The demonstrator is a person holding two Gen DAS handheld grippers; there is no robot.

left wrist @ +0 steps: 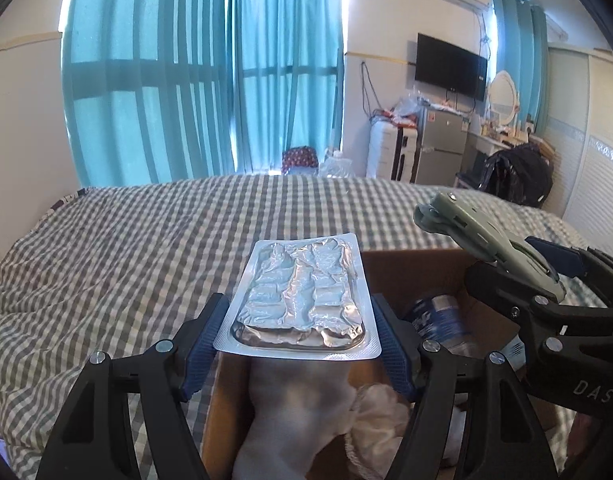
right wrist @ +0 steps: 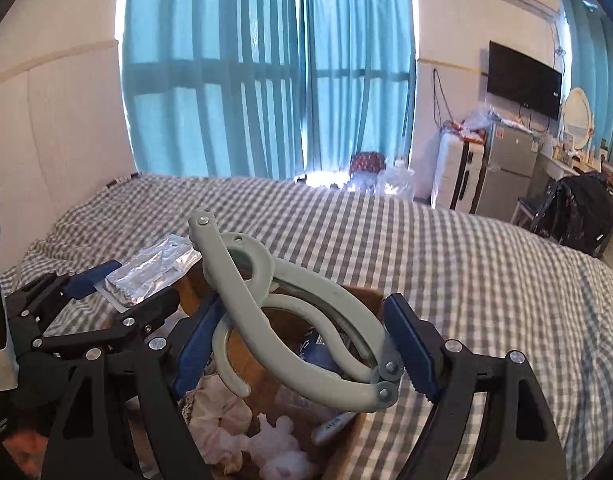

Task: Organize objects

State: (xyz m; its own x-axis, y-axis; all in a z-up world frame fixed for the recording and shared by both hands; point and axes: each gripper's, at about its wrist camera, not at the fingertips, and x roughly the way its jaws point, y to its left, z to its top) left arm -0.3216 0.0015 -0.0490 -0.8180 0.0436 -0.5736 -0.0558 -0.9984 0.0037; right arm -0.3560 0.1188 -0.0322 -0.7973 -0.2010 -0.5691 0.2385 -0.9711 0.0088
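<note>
My left gripper (left wrist: 300, 338) is shut on a silver foil blister pack (left wrist: 302, 296), held flat above the left side of an open cardboard box (left wrist: 406, 268). It also shows in the right wrist view (right wrist: 154, 270). My right gripper (right wrist: 306, 342) is shut on a folded grey-green plastic hanger (right wrist: 290, 312), held over the same box (right wrist: 362, 294); the hanger also shows in the left wrist view (left wrist: 490, 236). Inside the box lie white cloth (left wrist: 306, 408), a blue-labelled package (left wrist: 438, 320) and a white thermometer (right wrist: 332, 426).
The box sits on a bed with a grey-and-white checked sheet (left wrist: 126, 248). Beyond the bed are teal curtains (left wrist: 202, 80), a wall TV (left wrist: 450, 66), a small fridge (left wrist: 442, 148), a white drawer unit (left wrist: 380, 152) and a chair with dark clothes (left wrist: 518, 172).
</note>
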